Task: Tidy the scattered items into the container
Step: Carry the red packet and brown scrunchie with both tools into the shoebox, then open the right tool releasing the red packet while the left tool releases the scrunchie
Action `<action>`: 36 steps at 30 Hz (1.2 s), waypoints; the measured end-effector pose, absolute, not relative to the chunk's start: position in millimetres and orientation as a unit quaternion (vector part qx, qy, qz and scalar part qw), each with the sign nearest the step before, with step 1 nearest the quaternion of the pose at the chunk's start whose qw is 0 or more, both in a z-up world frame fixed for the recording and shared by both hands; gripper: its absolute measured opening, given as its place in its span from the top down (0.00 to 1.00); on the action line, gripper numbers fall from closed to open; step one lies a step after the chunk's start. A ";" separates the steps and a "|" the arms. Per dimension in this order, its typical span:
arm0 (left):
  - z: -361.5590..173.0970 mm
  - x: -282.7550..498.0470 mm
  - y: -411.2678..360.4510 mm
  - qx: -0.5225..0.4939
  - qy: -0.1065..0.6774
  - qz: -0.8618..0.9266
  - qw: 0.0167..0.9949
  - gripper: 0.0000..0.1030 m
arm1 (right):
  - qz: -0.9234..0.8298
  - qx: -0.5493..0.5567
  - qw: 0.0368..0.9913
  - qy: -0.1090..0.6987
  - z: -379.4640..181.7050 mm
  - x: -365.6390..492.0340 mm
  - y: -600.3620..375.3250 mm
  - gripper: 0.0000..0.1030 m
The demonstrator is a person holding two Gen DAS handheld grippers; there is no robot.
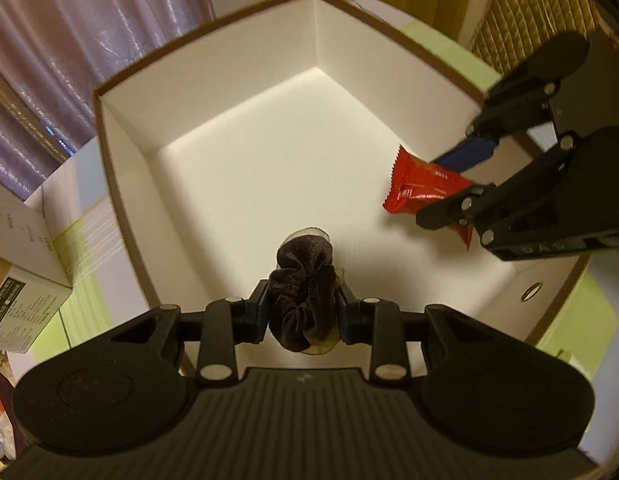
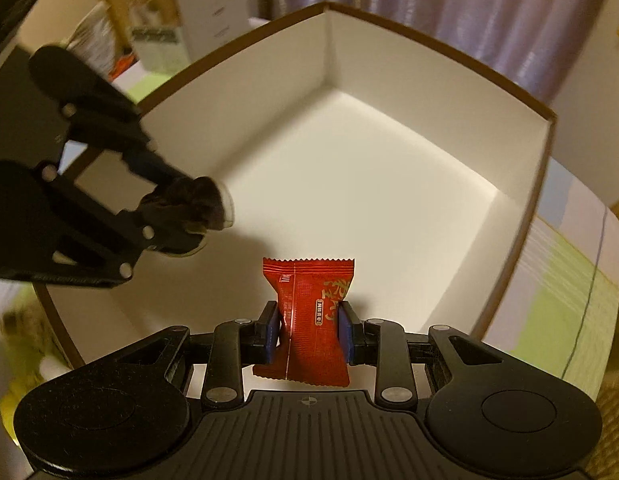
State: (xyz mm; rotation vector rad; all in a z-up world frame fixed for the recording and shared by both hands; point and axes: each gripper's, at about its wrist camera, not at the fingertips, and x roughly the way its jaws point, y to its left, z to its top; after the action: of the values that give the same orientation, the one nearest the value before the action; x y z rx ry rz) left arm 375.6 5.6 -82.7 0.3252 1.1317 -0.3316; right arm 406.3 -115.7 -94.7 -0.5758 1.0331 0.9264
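White box (image 1: 245, 80) interior bare.

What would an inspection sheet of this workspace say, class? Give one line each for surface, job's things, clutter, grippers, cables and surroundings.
Surface: pastel green, white and lilac striped cloth under the box.
Job's things: open white box with brown rim, floor bare; dark brown scrunchie; red snack packet.
Clutter: printed cartons beside the box.
Grippers: left gripper shut on the scrunchie, right gripper shut on the red snack packet, both held above the box interior.
Cables: thin dark cord across the cloth.
Surroundings: purple curtain, woven basket.
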 end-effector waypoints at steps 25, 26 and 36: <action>-82.4 362.8 -2.5 0.196 0.516 -0.181 0.814 0.29 | 0.489 -0.290 0.704 0.425 -71.7 380.7 -117.4 0.18; -80.6 360.9 -2.3 0.195 0.515 -0.180 0.815 0.28 | 0.489 -0.285 0.705 0.426 -69.0 378.9 -119.3 0.18; -63.5 348.6 -9.5 0.197 0.510 -0.164 0.821 0.17 | 0.480 -0.275 0.722 0.416 -48.7 355.6 -132.2 0.18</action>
State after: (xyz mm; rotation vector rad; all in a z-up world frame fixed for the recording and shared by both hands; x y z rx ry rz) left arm 348.6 -9.5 -63.5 0.4186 1.0847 -0.3499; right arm 355.6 -132.2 -48.7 -0.6078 0.9192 1.0596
